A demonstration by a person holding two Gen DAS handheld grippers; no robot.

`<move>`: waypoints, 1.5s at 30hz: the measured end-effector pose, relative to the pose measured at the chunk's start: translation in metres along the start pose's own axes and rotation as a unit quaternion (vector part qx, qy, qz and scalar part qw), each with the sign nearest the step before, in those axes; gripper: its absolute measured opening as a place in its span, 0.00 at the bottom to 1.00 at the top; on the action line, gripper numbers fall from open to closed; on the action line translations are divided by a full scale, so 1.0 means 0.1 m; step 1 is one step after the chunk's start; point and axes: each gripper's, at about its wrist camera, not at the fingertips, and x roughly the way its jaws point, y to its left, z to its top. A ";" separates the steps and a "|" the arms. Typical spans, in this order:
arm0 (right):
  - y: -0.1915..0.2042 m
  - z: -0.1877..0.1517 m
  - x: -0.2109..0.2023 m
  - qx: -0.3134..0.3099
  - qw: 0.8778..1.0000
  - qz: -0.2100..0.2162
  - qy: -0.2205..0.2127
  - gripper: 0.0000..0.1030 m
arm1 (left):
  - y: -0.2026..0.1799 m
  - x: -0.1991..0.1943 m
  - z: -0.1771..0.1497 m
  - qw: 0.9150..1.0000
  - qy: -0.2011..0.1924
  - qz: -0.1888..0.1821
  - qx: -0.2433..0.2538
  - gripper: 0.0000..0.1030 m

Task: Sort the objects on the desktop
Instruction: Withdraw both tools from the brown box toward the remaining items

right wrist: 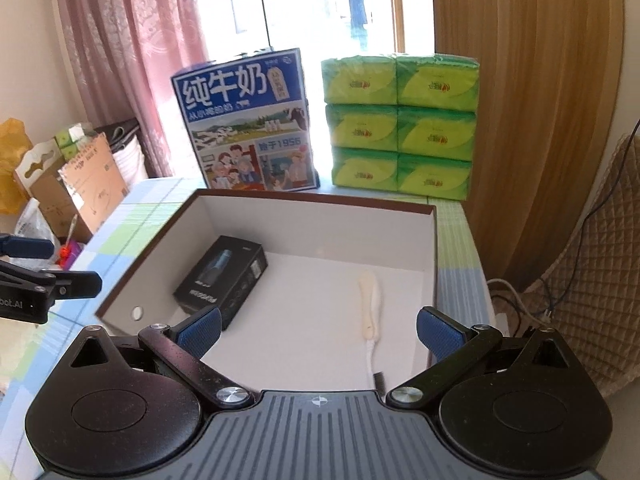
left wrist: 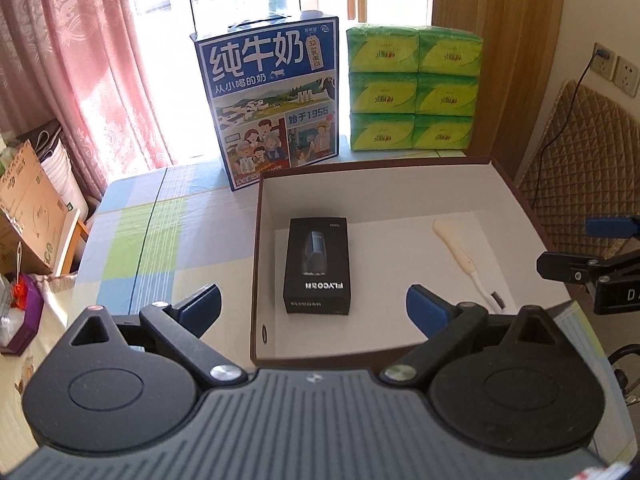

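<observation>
Both the left gripper [left wrist: 314, 306] and right gripper [right wrist: 318, 330] hover wide and empty over the box [left wrist: 400, 170], where the black carton [left wrist: 318, 266] and brush [left wrist: 464, 262] lie apart, apparently sorted.

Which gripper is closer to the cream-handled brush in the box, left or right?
Right. The right gripper hovers open directly over the cream-handled brush. The left gripper hovers open over the black Flyco box, with the brush off to its right.
</observation>
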 end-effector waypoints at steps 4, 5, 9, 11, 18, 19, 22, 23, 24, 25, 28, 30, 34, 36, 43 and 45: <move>0.07 -0.09 -0.16 -0.003 1.000 0.002 -0.012 0.98 | 0.03 -0.17 -0.14 1.000 -0.007 -0.005 -0.012 0.95; 0.08 -0.12 -0.20 -0.003 1.000 0.002 -0.014 0.98 | 0.05 -0.21 -0.18 1.000 -0.009 -0.005 -0.015 0.95; 0.12 -0.27 -0.32 0.002 1.000 -0.002 -0.017 0.98 | 0.13 -0.35 -0.40 1.000 -0.005 -0.009 -0.029 0.95; 0.13 -0.35 -0.35 0.006 1.000 -0.004 -0.015 0.98 | 0.17 -0.40 -0.52 0.999 0.002 -0.010 -0.037 0.95; 0.21 -0.70 -0.44 0.009 1.000 -0.003 0.010 0.98 | 0.26 -0.46 -1.05 0.998 0.040 0.006 -0.050 0.95; 0.22 -0.75 -0.43 0.008 1.000 -0.003 0.015 0.98 | 0.26 -0.46 -1.12 0.998 0.046 0.006 -0.048 0.95; 0.25 -0.91 -0.43 0.003 0.999 -0.002 0.032 0.98 | 0.25 -0.44 -1.33 0.997 0.061 0.000 -0.042 0.95; 0.26 -0.96 -0.41 0.003 0.999 -0.002 0.039 0.98 | 0.24 -0.44 -1.39 0.997 0.064 -0.001 -0.040 0.95; 0.27 -1.02 -0.40 0.003 0.999 -0.001 0.047 0.98 | 0.24 -0.43 -1.45 0.997 0.068 -0.002 -0.038 0.95; 0.27 -1.08 -0.40 0.002 0.999 0.000 0.055 0.98 | 0.24 -0.43 -1.51 0.997 0.072 -0.002 -0.038 0.95; 0.28 -1.23 -0.38 0.003 0.997 0.000 0.076 0.98 | 0.23 -0.42 -1.66 0.996 0.082 -0.011 -0.040 0.95; 0.28 -1.34 -0.38 0.006 0.996 0.005 0.089 0.98 | 0.22 -0.42 -1.75 0.996 0.086 -0.017 -0.037 0.94; 0.27 -1.51 -0.37 0.010 0.993 0.004 0.113 0.98 | 0.14 -0.41 -1.86 0.996 0.087 -0.024 -0.011 0.94; 0.26 -1.59 -0.34 0.012 0.992 0.000 0.126 0.98 | 0.09 -0.38 -1.90 0.996 0.087 -0.032 0.005 0.94; 0.18 -1.76 -0.30 0.025 0.988 -0.014 0.149 0.98 | -0.09 -0.22 -2.05 0.991 0.093 -0.053 0.077 0.93; 0.14 -1.79 -0.30 0.029 0.988 -0.020 0.153 0.98 | -0.14 -0.17 -2.09 0.989 0.096 -0.064 0.097 0.92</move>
